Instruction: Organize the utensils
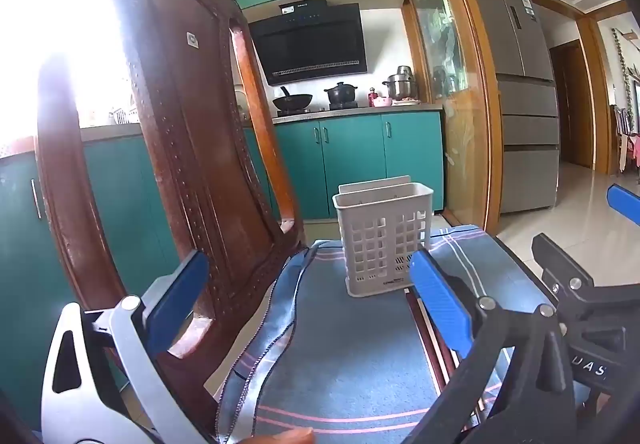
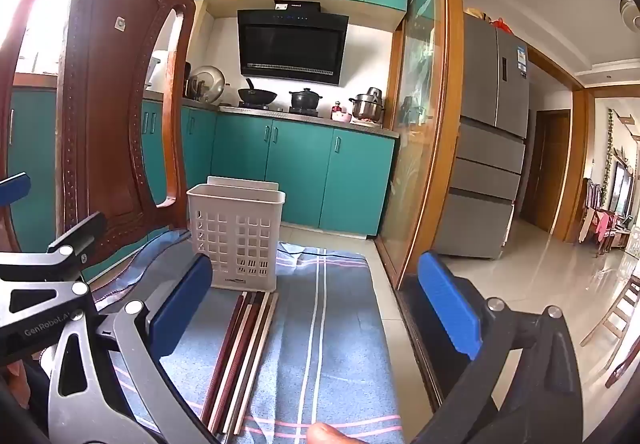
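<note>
Nothing looks sorted yet: the chopsticks [image 2: 240, 360] lie bundled on the blue cloth [image 2: 340, 344] just in front of the white basket [image 2: 236, 236], which seems empty, while the left gripper [image 1: 308, 308] and right gripper [image 2: 316, 308] hover wide open, holding nothing.

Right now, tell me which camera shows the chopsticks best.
The right wrist view: the chopsticks lie in full on the blue cloth. In the left wrist view, the left gripper's finger hides most of them.
</note>
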Demonstrator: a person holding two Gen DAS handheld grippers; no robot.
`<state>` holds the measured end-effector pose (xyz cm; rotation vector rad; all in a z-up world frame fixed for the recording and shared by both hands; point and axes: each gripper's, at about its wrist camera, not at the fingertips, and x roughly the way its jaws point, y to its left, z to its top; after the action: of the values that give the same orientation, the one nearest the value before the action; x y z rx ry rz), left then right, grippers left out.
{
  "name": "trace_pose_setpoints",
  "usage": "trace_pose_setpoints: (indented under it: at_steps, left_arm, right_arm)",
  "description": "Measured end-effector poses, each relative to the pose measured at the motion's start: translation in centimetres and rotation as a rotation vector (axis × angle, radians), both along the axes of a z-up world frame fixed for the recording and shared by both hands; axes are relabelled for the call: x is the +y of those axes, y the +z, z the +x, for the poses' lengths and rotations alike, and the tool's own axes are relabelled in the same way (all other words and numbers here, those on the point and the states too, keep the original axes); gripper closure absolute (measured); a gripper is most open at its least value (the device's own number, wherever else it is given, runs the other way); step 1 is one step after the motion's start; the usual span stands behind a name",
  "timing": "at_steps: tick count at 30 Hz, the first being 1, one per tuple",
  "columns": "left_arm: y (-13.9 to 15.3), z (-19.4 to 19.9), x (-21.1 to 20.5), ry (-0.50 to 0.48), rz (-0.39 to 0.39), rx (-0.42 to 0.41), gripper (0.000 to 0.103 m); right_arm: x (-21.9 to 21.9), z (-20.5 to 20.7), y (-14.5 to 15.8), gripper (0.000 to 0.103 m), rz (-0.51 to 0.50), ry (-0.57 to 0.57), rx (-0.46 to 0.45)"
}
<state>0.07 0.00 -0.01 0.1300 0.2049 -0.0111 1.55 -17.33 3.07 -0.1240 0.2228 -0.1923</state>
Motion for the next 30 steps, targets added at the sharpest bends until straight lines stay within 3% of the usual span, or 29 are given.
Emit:
trace_pose_setpoints:
  at_steps: [30]
  left_arm:
    - [-0.18,-0.05,0.75,0.023,-0.037,0.009,0.003]
  right_arm:
    - [-0.35,0.22,-0.19,0.003,0.008,-0.040,-0.009]
